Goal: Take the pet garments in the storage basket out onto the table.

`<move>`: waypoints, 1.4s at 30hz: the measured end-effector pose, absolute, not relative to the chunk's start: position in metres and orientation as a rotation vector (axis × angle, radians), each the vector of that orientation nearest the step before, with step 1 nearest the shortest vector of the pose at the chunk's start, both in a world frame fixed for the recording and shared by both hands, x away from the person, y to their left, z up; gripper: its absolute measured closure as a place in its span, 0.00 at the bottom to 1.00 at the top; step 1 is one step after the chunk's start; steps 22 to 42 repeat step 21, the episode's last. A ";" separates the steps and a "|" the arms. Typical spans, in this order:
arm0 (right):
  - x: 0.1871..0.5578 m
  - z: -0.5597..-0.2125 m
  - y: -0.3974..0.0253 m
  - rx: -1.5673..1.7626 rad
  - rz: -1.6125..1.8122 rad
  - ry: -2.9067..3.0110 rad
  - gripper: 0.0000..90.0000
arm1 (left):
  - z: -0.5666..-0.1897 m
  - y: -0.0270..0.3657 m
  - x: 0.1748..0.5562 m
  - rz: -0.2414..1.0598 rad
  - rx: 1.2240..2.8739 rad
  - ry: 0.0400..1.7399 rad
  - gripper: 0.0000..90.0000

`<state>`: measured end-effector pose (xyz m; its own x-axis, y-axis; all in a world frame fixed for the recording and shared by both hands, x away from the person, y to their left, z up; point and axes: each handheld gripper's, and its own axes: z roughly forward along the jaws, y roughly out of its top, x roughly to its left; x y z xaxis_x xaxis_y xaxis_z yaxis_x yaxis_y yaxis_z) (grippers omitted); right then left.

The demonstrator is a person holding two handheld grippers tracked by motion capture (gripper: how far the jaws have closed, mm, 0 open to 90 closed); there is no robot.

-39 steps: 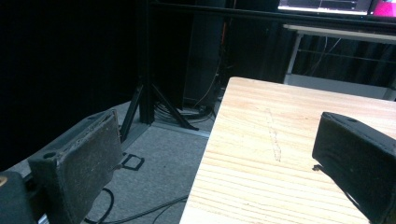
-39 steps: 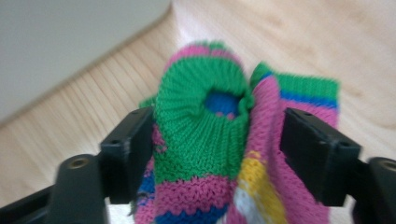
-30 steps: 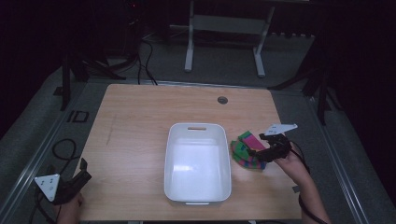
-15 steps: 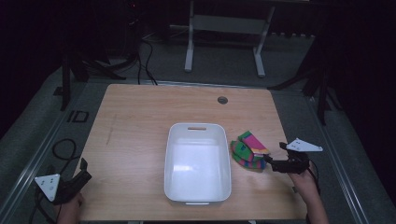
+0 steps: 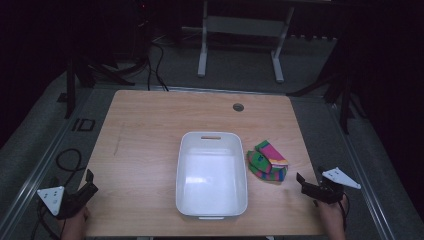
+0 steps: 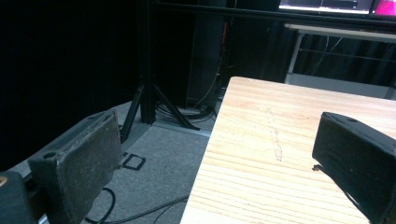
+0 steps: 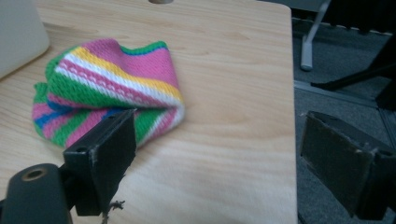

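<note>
A bundle of striped knit cloth in pink, green, yellow and blue lies on the wooden table, just right of a white tub. In the right gripper view the striped cloth lies ahead and to the left. My right gripper is open at the table's right front edge, a short way from the cloth and holding nothing; its jaws stand wide apart. My left gripper is open at the table's left front corner, with nothing between its jaws.
The white tub has nothing in it and sits in the middle of the table toward the front. A round cable hole is near the far edge. Stands, cables and dark floor surround the table.
My right gripper has let go of the striped cloth and drawn back right and toward the front edge. The cloth now lies on the table. The left gripper has stayed put.
</note>
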<state>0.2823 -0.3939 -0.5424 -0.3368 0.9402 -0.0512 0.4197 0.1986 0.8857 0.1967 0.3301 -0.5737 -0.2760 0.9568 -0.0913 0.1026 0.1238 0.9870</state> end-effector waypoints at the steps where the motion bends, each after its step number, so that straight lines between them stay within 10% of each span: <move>1: 0.280 -0.544 -0.395 1.282 1.074 1.844 0.12 | -0.574 0.330 0.197 1.264 1.070 1.549 0.02; 42: 0.260 -0.557 -0.404 1.308 1.042 1.708 0.13 | -0.574 0.330 0.196 1.263 1.070 1.547 0.02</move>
